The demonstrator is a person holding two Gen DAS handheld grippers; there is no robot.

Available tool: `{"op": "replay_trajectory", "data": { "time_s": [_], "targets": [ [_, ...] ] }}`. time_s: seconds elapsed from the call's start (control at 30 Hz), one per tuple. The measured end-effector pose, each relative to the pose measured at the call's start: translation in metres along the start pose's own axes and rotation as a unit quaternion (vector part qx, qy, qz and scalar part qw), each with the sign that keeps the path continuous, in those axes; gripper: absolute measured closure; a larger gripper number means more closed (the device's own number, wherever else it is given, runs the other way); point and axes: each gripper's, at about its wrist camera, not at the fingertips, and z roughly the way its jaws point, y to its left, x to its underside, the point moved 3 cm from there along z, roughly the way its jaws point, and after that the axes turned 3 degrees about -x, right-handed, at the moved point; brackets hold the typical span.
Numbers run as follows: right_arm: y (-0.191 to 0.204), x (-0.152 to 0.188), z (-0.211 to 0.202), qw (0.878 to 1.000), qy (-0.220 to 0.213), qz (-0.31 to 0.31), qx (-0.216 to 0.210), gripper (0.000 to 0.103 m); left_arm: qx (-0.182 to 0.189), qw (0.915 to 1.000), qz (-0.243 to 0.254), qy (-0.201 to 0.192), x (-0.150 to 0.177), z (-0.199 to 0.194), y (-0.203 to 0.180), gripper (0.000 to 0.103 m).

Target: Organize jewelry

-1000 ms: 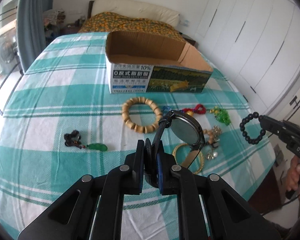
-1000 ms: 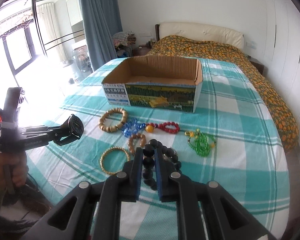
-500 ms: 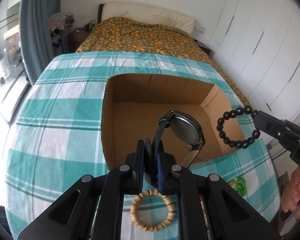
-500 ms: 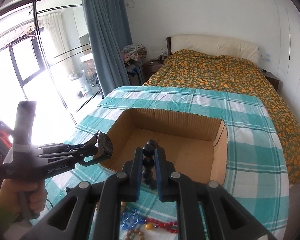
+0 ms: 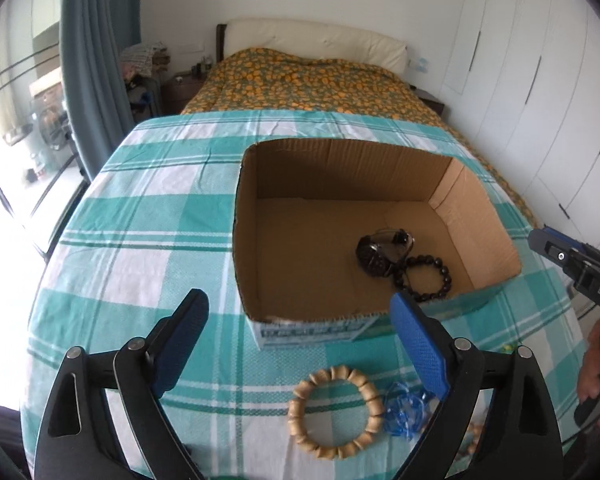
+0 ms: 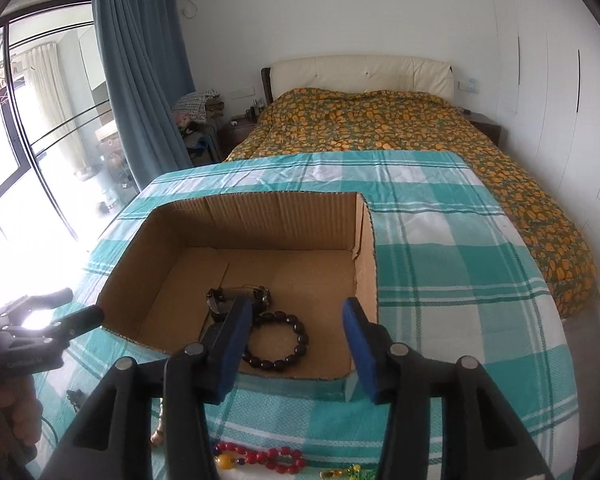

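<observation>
A deposit step is judged finished — the watch (image 5: 378, 257) and black bead bracelet (image 5: 424, 276) lie in the cardboard box (image 5: 244, 240); both the left hand-held gripper (image 5: 300, 340) and the right hand-held gripper (image 6: 296, 344) are spread wide and empty. Next, the wooden bead bracelet (image 5: 335, 411) is to be grasped.

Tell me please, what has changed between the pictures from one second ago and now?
Both grippers let go. The left gripper dropped the watch and the right gripper dropped the black bead bracelet; both now lie touching on the floor of the cardboard box. Both grippers are open above its near edge. The wooden bead bracelet and red beads stayed on the checked cloth.
</observation>
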Motion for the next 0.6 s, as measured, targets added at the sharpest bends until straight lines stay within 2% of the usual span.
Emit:
{"op": "replay_trajectory", "data": {
  "time_s": [0.13,0.27,0.43,0.6],
  "targets": [
    [-0.005,0.042,-0.042,1.0,-0.01,-0.009,-0.001,0.05,0.017,0.9998,0.002,-0.003,0.051,-0.043,0.011,0.005],
    [-0.004,0.103,-0.082,1.0,-0.002,-0.021,0.01,0.049,0.016,0.9998,0.005,0.006,0.112,-0.07,0.018,0.005],
    [0.001,0.179,-0.107,0.999,0.026,-0.02,0.027,0.043,-0.002,0.9994,0.002,0.035,0.177,-0.082,0.008,0.005],
    [-0.002,0.226,-0.109,0.998,0.045,-0.008,0.048,0.043,0.008,0.9986,-0.007,0.052,0.216,-0.079,-0.01,0.005]
  ]
}}
